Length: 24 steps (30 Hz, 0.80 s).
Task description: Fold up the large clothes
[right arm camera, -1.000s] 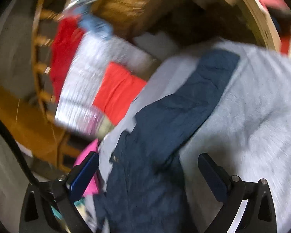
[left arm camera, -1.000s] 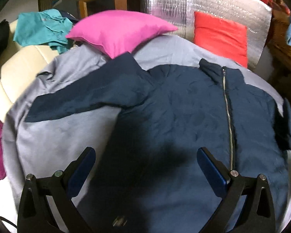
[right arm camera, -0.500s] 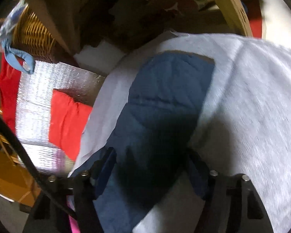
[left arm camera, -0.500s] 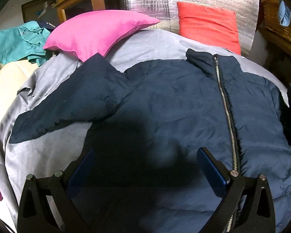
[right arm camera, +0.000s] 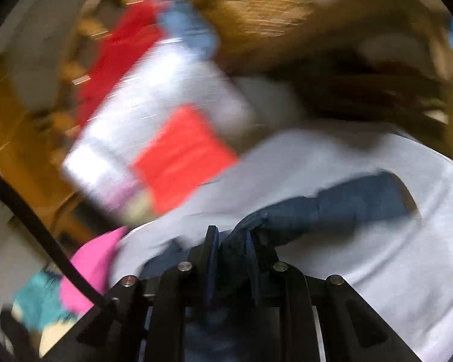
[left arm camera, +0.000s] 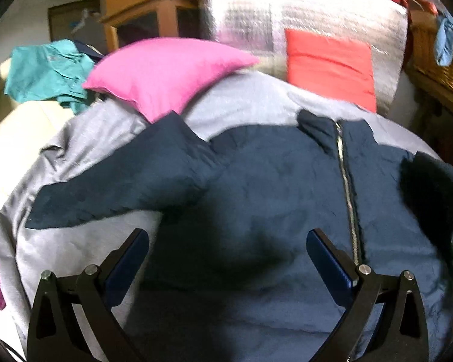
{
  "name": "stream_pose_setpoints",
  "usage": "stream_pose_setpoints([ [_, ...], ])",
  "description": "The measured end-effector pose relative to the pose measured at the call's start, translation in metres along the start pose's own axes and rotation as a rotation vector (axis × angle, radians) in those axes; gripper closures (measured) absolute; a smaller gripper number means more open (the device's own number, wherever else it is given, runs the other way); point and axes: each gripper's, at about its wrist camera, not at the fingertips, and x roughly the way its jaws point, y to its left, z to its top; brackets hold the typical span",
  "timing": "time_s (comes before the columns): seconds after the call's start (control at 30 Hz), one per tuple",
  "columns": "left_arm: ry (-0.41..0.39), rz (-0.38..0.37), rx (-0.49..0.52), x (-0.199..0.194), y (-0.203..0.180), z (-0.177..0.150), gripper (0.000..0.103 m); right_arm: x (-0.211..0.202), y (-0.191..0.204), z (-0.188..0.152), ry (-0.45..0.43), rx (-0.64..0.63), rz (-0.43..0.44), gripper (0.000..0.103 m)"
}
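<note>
Item: navy jacket (left arm camera: 271, 211), zipped, lying front-up on a bed covered by a grey sheet (left arm camera: 81, 241). Collar at the far end, hem at the near end. Left sleeve (left arm camera: 120, 193) spread flat, angled out to the near left. Right sleeve (right arm camera: 347, 208) partly gathered, its cuff trailing to the right over the sheet.

Left tool (left arm camera: 226, 256): spread wide, holding nothing, hovering above the lower left body of the jacket and casting a shadow there.

Right tool (right arm camera: 231, 259): pressed together, pinching a bunch of right-sleeve fabric close to where the sleeve leaves the body. The right wrist view is heavily smeared, so how deep the bite goes cannot be told.

Surroundings: pink pillow (left arm camera: 166, 72) at the far left, touching the sheet near the left shoulder; red cushion (left arm camera: 329, 69) at the far right against a silver quilted panel (left arm camera: 287, 15); teal garment (left arm camera: 48, 72) on a cream seat further left; wicker furniture (left arm camera: 438, 69) along the right.

Risks, as judged:
- The shell looks slick and padded; a shallow pinch could slip mid-swing and drop the sleeve short.
- A bunched hold may carry the sleeve across twisted, leaving a lumpy fold.
- With nothing pinning the body, pulling the sleeve could drag the whole jacket sideways and skew the zip (left arm camera: 347, 199) line.
- The loose sheet may ruck under it.
</note>
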Motion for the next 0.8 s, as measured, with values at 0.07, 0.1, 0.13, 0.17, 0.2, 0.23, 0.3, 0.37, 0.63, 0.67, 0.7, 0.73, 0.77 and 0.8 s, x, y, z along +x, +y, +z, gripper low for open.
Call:
stream_pose_setpoints([
  [0.07,-0.011,0.018,-0.023,-0.001,0.009,0.003,0.000,0.002,0.049,-0.021,0.047,-0.097,0.110,0.083],
  [0.1,-0.013,0.024,-0.044,-0.001,0.017,0.005,0.000,0.004,0.066,-0.032,0.075,-0.128,0.147,0.082],
  [0.13,-0.014,0.031,-0.066,0.000,0.025,0.006,0.000,0.007,0.085,-0.049,0.119,-0.163,0.185,0.080],
  [0.17,-0.015,0.040,-0.085,0.001,0.033,0.007,0.000,0.013,0.099,-0.063,0.168,-0.183,0.209,0.080],
  [0.2,-0.016,0.048,-0.100,0.001,0.040,0.008,0.000,0.019,0.107,-0.076,0.210,-0.195,0.223,0.075],
  [0.23,-0.015,0.059,-0.118,0.003,0.048,0.009,0.000,0.028,0.115,-0.091,0.267,-0.214,0.225,0.069],
  [0.3,-0.016,0.070,-0.148,0.005,0.061,0.011,0.000,0.041,0.120,-0.115,0.380,-0.238,0.185,0.019],
  [0.37,-0.016,0.071,-0.168,0.006,0.071,0.012,0.000,0.036,0.116,-0.127,0.427,-0.218,0.195,0.019],
  [0.63,-0.039,-0.029,-0.155,0.000,0.061,0.014,0.000,-0.002,0.047,-0.080,0.269,-0.056,0.076,0.018],
  [0.67,-0.038,-0.057,-0.138,0.001,0.053,0.014,0.000,-0.001,0.030,-0.071,0.246,-0.006,0.041,0.018],
  [0.7,-0.036,-0.078,-0.124,0.001,0.048,0.014,0.000,0.001,0.019,-0.065,0.233,0.036,0.020,0.018],
  [0.73,-0.033,-0.107,-0.101,0.003,0.039,0.014,0.000,0.003,-0.001,-0.061,0.221,0.092,-0.015,0.018],
  [0.77,-0.032,-0.137,-0.078,0.003,0.030,0.014,0.000,0.005,-0.014,-0.058,0.218,0.124,-0.049,0.018],
  [0.8,-0.033,-0.164,-0.059,0.004,0.022,0.014,0.000,0.009,-0.033,-0.055,0.224,0.167,-0.107,0.018],
])
